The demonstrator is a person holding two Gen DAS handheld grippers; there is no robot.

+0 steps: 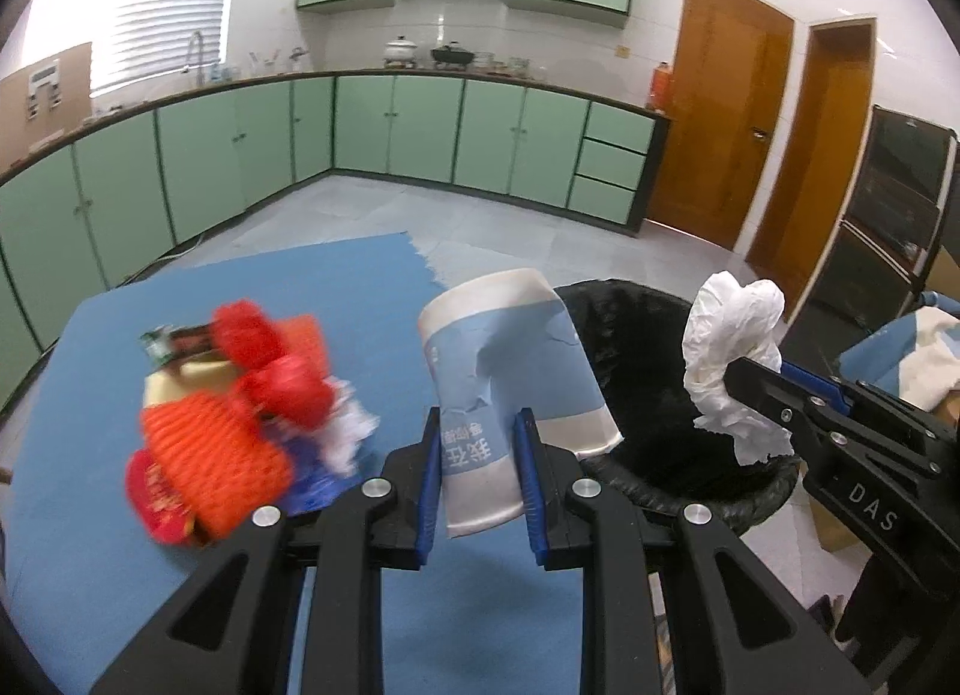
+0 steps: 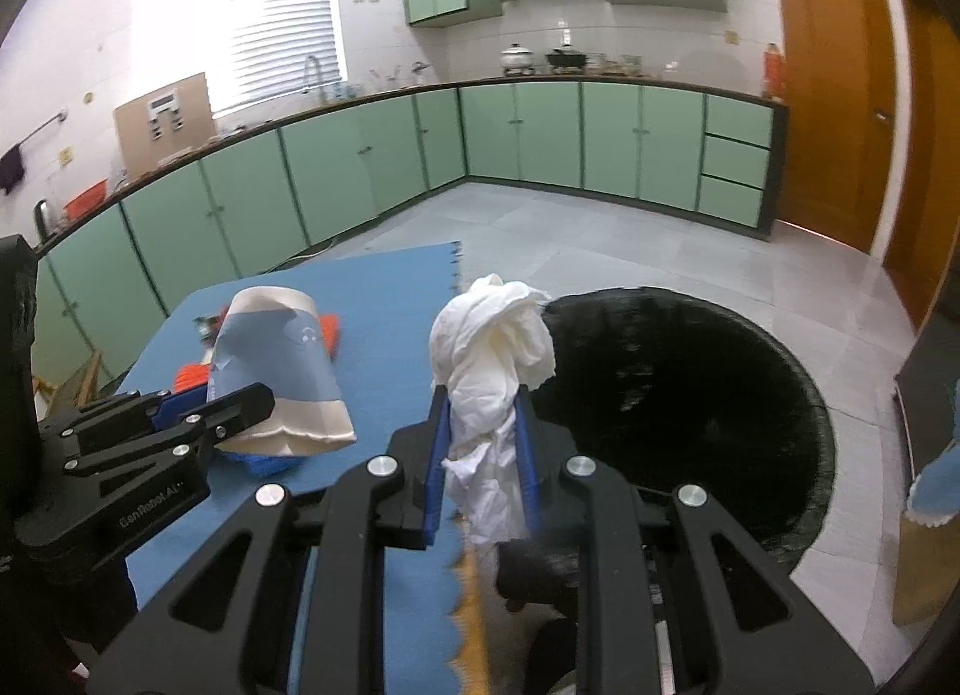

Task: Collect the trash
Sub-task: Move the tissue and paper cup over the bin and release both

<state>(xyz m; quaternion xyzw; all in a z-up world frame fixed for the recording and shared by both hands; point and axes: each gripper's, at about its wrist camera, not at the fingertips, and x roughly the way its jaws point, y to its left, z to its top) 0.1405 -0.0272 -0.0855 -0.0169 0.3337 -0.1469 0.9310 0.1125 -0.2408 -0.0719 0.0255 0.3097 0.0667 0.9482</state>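
Green kitchen cabinets ring a blue mat (image 1: 360, 299). A paper cup (image 1: 510, 371) is clamped by the left gripper (image 1: 478, 425), a tissue wad (image 2: 492, 347) by the right gripper (image 2: 482, 401). With the bin (image 2: 690, 395) at three o'clock, an early release could drop either short of it.

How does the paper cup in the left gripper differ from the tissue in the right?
The paper cup is stiff, blue and cream, printed; the tissue is plain white and crumpled. The cup is dented but keeps its shape; the tissue hangs limp below the pads. Both are clamped beside the black-lined bin.
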